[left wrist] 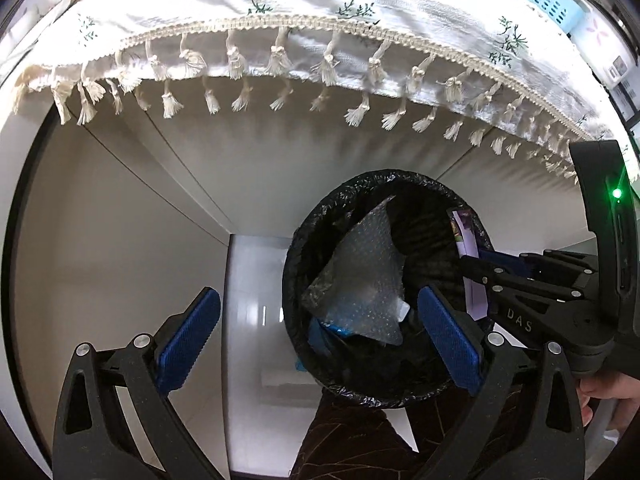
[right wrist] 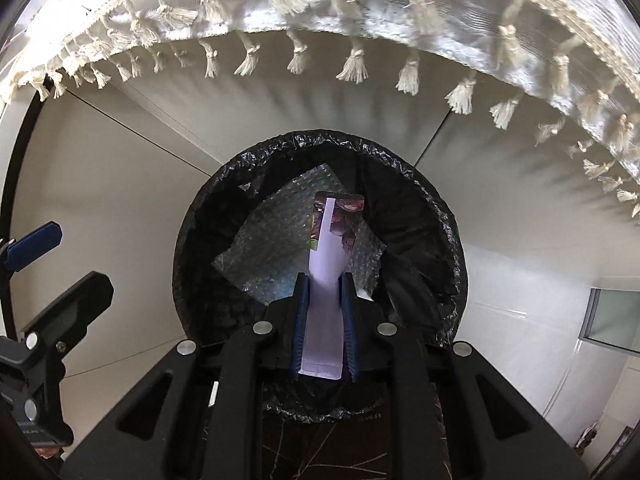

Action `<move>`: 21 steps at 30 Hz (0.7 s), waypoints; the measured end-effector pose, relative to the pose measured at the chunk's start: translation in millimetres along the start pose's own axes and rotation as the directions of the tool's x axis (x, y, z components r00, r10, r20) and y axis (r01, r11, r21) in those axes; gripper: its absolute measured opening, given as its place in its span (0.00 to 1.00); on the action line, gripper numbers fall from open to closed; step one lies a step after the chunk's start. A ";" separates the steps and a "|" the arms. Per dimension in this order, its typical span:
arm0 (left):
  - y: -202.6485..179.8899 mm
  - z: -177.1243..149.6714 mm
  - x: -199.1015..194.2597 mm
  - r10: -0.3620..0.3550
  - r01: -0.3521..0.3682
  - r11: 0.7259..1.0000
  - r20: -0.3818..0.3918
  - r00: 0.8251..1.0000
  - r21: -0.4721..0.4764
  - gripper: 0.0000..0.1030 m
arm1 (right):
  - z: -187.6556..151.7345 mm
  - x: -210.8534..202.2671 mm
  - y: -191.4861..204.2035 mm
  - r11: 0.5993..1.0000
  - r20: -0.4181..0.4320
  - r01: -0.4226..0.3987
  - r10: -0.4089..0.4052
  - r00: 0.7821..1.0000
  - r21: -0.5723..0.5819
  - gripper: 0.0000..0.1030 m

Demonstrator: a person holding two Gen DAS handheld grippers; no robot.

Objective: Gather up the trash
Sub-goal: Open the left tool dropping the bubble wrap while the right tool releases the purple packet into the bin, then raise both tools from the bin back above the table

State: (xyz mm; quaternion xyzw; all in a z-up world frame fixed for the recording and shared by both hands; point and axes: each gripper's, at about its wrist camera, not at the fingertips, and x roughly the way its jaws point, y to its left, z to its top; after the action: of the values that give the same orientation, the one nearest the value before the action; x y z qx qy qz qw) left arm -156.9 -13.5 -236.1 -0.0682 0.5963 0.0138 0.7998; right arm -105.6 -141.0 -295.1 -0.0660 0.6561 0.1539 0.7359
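A: Where is your right hand-held gripper [right wrist: 325, 280]?

B: Pointing straight down over the black-lined trash bin [right wrist: 448, 240], its blue pads clamped on a pale purple wrapper [right wrist: 326, 264] whose printed end hangs inside the bin mouth.

A: And your left hand-held gripper [left wrist: 316, 320]?

B: Spread wide and empty, above the near rim of the bin. A sheet of bubble wrap [left wrist: 360, 280] lies in the liner. The fringed white tablecloth [left wrist: 320, 32] overhangs the worktop edge beyond the bin.

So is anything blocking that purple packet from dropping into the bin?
Nothing visible. The right gripper holds the packet right over the open bin; only bubble wrap already lies inside, below it.
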 end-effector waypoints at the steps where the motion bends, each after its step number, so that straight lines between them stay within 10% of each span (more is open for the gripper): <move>1: 0.8 0.5 0.1 -0.002 0.002 1.000 -0.001 1.000 0.002 0.94 | 0.7 -0.2 -0.5 1.000 0.004 0.003 -0.003 1.000 0.001 0.18; 21: -8.6 44.2 -74.3 -0.049 0.051 0.999 0.096 0.994 -0.014 0.94 | 22.5 -154.0 -67.1 0.984 0.223 0.088 -0.123 0.967 0.158 0.88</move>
State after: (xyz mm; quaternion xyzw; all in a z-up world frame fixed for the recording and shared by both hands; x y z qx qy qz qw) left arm -135.4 -12.1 -151.9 -0.0888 0.5554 0.0018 0.8268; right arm -77.4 -219.1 -147.3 -0.0282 0.5708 0.0726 0.8174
